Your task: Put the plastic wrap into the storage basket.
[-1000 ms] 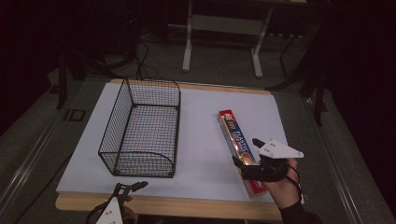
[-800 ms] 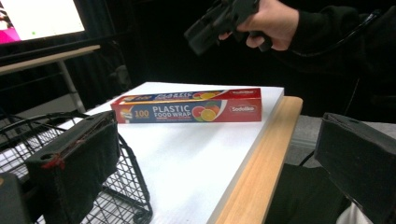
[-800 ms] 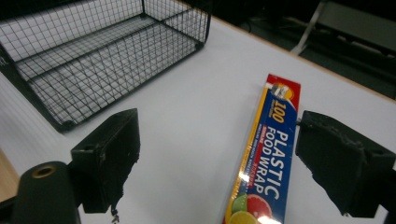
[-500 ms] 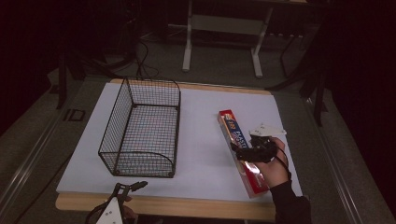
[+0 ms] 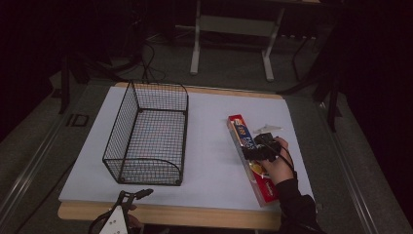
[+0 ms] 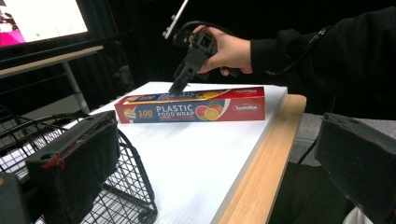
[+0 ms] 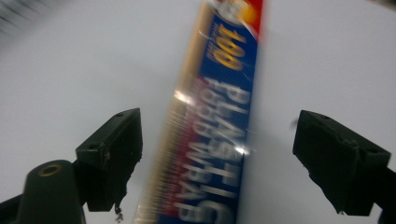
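A long red and blue box of plastic food wrap [image 5: 242, 134] lies on the right part of the white board [image 5: 209, 146]. My right gripper [image 5: 254, 152] points down over its middle. The jaws stand open on either side of the box [image 7: 224, 84] and have just been closing a little, with the pads clear of it. In the left gripper view the right gripper [image 6: 176, 88] has its tips at the box's [image 6: 196, 109] top edge. My left gripper [image 5: 134, 195] rests open at the front edge, next to the black wire basket [image 5: 158, 85].
The basket [image 6: 130, 186] stands upright on the board's left half, with nothing in it. A wooden table edge [image 5: 195, 214] runs along the front. Grey desk legs [image 5: 234, 29] stand behind the table, and a lit monitor [image 6: 42, 18] is off to one side.
My right gripper has moved from near the board's front right corner away from the person and down onto the box. The left gripper has kept still.
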Demonstrator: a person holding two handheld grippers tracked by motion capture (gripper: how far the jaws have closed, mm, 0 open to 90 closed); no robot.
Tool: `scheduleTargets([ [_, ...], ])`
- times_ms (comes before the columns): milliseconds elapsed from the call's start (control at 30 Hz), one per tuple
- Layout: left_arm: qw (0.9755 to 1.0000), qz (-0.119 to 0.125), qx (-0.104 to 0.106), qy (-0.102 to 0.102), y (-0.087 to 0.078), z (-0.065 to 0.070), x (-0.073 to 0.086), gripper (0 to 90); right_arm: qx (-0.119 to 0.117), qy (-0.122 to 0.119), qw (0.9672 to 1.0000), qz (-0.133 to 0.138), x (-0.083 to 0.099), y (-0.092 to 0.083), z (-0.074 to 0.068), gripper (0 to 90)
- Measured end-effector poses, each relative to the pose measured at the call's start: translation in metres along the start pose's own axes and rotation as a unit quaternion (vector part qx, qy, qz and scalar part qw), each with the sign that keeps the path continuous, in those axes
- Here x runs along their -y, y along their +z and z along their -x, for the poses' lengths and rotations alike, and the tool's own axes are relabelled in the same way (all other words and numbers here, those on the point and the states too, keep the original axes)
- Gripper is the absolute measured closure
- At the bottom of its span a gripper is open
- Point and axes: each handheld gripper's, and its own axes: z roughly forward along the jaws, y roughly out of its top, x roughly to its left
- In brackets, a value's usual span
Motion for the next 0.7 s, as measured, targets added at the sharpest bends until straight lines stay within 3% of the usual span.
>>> scheduleTargets([
  [33, 1.0, 0.0, 0.0, 0.0, 0.0, 0.0, 0.0, 0.6, 0.0, 0.0, 1.0, 0.0, 0.0, 0.0, 0.0, 15.9],
  [67, 1.0, -0.002, 0.0, 0.0, 0.0, 0.0, 0.0, 0.6, -0.043, 0.04, 0.9983, 0.006, 0.001, 0.001, 0.004, 16.1],
  [100, 1.0, -0.004, -0.001, -0.001, 0.0, 0.0, 0.0, 0.6, 0.025, -0.005, 0.9995, -0.019, 0.0, 0.005, -0.002, 16.9],
  [133, 1.0, -0.002, 0.001, -0.001, 0.0, 0.0, 0.001, 0.6, -0.009, 0.019, 0.9995, -0.021, 0.0, 0.008, 0.002, 16.9],
  [233, 1.0, -0.003, 0.001, -0.001, 0.0, 0.0, 0.001, 0.6, 0.0, 0.022, 0.999, -0.038, 0.001, 0.014, 0.004, 18.7],
  [267, 1.0, -0.003, 0.002, 0.0, 0.0, 0.0, 0.001, 0.6, -0.025, 0.041, 0.9978, -0.045, 0.001, 0.016, 0.007, 18.8],
  [300, 1.0, -0.003, 0.002, 0.0, 0.0, 0.0, 0.001, 0.6, -0.008, 0.032, 0.9976, -0.061, 0.0, 0.021, 0.005, 18.7],
  [333, 1.0, -0.004, 0.0, 0.002, 0.0, 0.0, 0.001, 0.6, -0.021, 0.04, 0.9969, -0.065, -0.001, 0.022, 0.005, 19.0],
  [367, 1.0, -0.005, -0.001, 0.002, 0.0, 0.0, 0.001, 0.6, -0.04, 0.059, 0.9945, -0.077, -0.003, 0.024, 0.006, 19.0],
  [400, 1.0, -0.005, 0.0, 0.001, 0.0, 0.0, 0.001, 0.6, -0.014, 0.043, 0.9944, -0.095, -0.004, 0.027, 0.005, 17.7],
  [433, 1.0, -0.005, 0.0, 0.002, 0.0, 0.0, 0.001, 0.6, -0.015, 0.04, 0.9935, -0.105, -0.005, 0.029, 0.004, 21.9],
  [467, 1.0, -0.006, 0.0, 0.004, 0.0, 0.0, 0.001, 0.6, -0.033, 0.056, 0.9909, -0.118, -0.007, 0.031, 0.005, 22.1],
  [500, 1.0, -0.007, -0.001, 0.003, 0.0, 0.0, 0.001, 0.6, -0.017, 0.05, 0.9895, -0.135, -0.009, 0.033, 0.004, 20.8],
  [533, 1.0, -0.006, -0.002, 0.003, 0.0, 0.0, 0.001, 0.7, -0.02, 0.047, 0.9883, -0.144, -0.011, 0.034, 0.003, 24.6],
  [567, 1.0, -0.005, -0.001, 0.003, 0.0, 0.0, 0.001, 0.6, -0.035, 0.06, 0.9861, -0.151, -0.012, 0.036, 0.004, 24.3],
  [600, 1.0, -0.006, 0.0, 0.004, 0.0, 0.0, 0.001, 0.6, -0.031, 0.065, 0.9824, -0.172, -0.014, 0.038, 0.004, 24.5],
  [633, 1.0, -0.008, -0.002, 0.004, 0.0, -0.001, 0.002, 0.7, -0.018, 0.054, 0.9799, -0.191, -0.016, 0.042, 0.002, 24.9],
  [700, 1.0, -0.007, 0.002, 0.006, -0.001, 0.0, 0.002, 0.7, -0.032, 0.065, 0.9765, -0.203, -0.019, 0.045, 0.0, 27.7],
])
